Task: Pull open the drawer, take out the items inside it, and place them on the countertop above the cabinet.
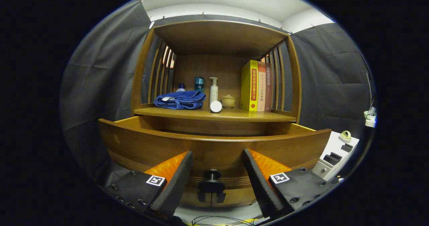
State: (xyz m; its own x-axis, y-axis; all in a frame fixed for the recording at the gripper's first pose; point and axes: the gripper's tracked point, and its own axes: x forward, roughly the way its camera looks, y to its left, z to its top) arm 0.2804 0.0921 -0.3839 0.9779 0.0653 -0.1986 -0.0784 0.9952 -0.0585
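Observation:
A wooden cabinet has its drawer [214, 149] pulled out toward me; the drawer front fills the space just ahead of my fingers, and what lies inside is hidden behind it. A small dark knob [211, 175] on the drawer front sits between my fingers, apart from both. My gripper [217, 160] is open, with nothing held. Above the drawer is the countertop [187, 113]. On it lie a folded blue towel [181, 99], a white pump bottle [213, 90], a round white lid [216, 106] and a small tan jar [228, 101].
Three upright books [257, 86] stand at the countertop's right end. A teal bottle [199, 83] and a blue-capped bottle [180, 87] stand behind the towel. A white box [336, 154] with small parts sits to the drawer's right. Cables [218, 220] lie below.

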